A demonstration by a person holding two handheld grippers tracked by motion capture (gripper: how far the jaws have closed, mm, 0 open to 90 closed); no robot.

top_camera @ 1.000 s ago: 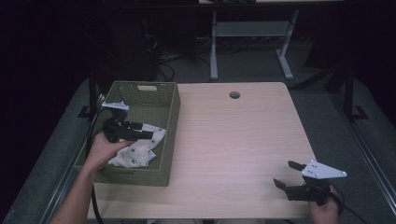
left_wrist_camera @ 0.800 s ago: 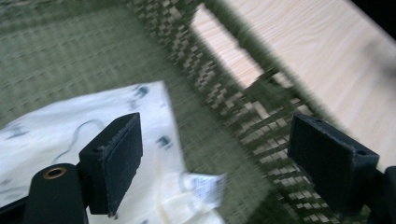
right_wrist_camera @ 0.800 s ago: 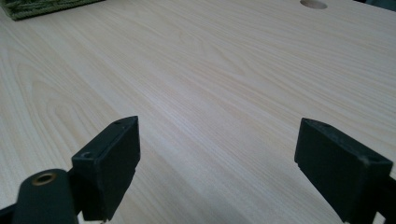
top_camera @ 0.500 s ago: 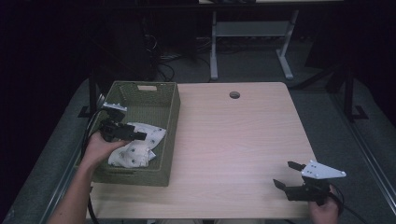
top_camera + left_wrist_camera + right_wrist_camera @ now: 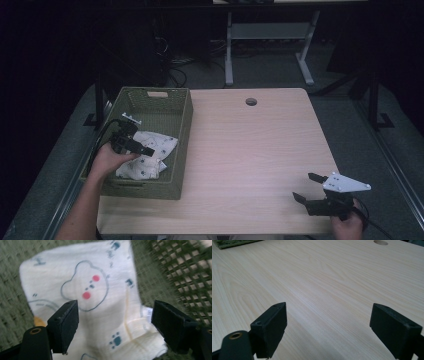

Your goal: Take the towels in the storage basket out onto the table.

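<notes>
A cream cloth [image 5: 150,159] printed with bears and paw marks lies crumpled in the green woven basket [image 5: 183,125] at the table's left. My left gripper [image 5: 145,149] hangs low inside the basket, just over the cloth. In the left gripper view the cloth [image 5: 100,290] spreads beneath my left gripper [image 5: 115,315]. Its jaws have just been closing a little, but they stand wide and the pads do not press the cloth. My right gripper [image 5: 305,186] rests open near the table's front right corner. In the right gripper view bare wood lies between the jaws of my right gripper [image 5: 329,322].
The light wooden table [image 5: 250,150] has a round cable hole [image 5: 251,101] near its far edge. The basket's mesh wall [image 5: 190,277] rises close on the right of the left gripper. Desk legs and cables stand on the dark floor behind the table.
My left gripper has sunk lower into the basket and drawn nearer the cloth, toward the front. The right gripper has stayed where it was.
</notes>
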